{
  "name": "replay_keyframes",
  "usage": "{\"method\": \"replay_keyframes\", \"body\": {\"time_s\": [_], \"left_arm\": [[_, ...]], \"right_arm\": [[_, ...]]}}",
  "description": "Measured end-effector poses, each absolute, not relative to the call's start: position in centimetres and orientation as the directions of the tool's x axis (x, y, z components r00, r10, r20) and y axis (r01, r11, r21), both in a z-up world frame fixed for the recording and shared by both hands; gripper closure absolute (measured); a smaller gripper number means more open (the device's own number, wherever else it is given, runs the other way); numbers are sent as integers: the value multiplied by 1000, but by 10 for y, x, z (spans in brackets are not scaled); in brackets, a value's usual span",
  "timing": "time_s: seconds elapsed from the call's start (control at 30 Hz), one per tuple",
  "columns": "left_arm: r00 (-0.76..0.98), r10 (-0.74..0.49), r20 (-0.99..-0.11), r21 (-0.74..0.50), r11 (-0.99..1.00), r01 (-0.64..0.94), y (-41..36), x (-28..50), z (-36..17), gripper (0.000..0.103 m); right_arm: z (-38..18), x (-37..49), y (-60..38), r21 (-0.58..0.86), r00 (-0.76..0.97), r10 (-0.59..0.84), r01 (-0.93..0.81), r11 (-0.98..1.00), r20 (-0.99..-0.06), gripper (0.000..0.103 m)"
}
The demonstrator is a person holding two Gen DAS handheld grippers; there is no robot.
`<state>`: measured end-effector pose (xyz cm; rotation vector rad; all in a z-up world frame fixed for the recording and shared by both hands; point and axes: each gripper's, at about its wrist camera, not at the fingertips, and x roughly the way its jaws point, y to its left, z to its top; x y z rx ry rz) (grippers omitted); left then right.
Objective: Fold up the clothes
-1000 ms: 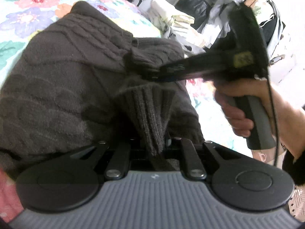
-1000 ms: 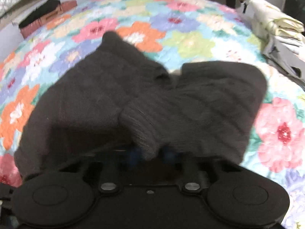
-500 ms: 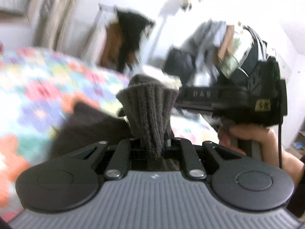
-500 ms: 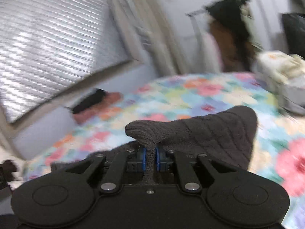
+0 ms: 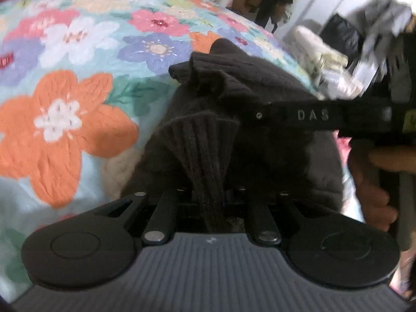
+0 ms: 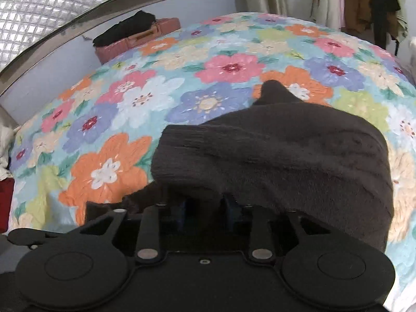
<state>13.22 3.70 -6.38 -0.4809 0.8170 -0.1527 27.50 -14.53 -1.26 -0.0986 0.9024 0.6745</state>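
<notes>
The dark knit sweater (image 6: 299, 161) lies bunched on the floral bedspread (image 6: 130, 98), its ribbed hem (image 5: 205, 150) lifted off the bed. If either grip slackens mid-fold the heavy knit would likely slump and lose its edges — the thick rib looks slippery. The left gripper (image 5: 208, 197) is clamped on that ribbed hem; the right gripper (image 6: 205, 205) is pinched on another fold of the sweater — both jaws nearly together.
</notes>
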Motion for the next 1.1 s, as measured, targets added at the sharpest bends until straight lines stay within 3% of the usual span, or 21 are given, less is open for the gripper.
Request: {"method": "replay_keyframes", "body": {"time_s": [0.1, 0.2, 0.33, 0.53, 0.67, 0.77, 0.8, 0.87, 0.9, 0.97, 1.1], "left_arm": [[678, -334, -654, -500, 864, -56, 41, 130, -60, 91], [674, -330, -660, -471, 882, -29, 36, 131, -55, 90], [692, -348, -633, -507, 862, -31, 41, 130, -58, 90], [661, -383, -646, -555, 830, -61, 49, 142, -72, 90], [647, -394, -653, -562, 824, -66, 51, 146, -79, 89], [648, -396, -651, -572, 817, -75, 52, 145, -80, 89], [651, -395, -648, -571, 818, -72, 52, 144, -79, 89], [655, -389, -647, -564, 823, -69, 51, 142, -78, 89], [658, -386, -646, -561, 825, -66, 50, 142, -77, 89], [667, -380, -641, -550, 833, -54, 48, 140, -74, 89], [707, -357, -610, -521, 853, -19, 46, 135, -63, 89]], "right_arm": [[17, 285, -147, 216, 410, 523, -594, 775, -748, 57], [51, 302, -147, 227, 445, 535, -578, 784, -718, 42], [68, 340, -132, 77, 467, 443, -617, 783, -765, 41], [38, 369, -112, -80, 376, 390, -797, 598, -841, 43], [10, 382, -104, -122, 359, 351, -828, 548, -865, 42], [-19, 385, -110, -22, 280, 348, -805, 593, -895, 42], [-24, 379, -114, -32, 308, 359, -797, 604, -881, 44], [-27, 361, -116, -123, 395, 361, -800, 587, -845, 81], [-24, 353, -115, -166, 438, 356, -791, 589, -825, 87], [-8, 341, -117, -231, 534, 358, -748, 623, -765, 94], [49, 344, -141, -225, 721, 380, -589, 776, -580, 94]]}}
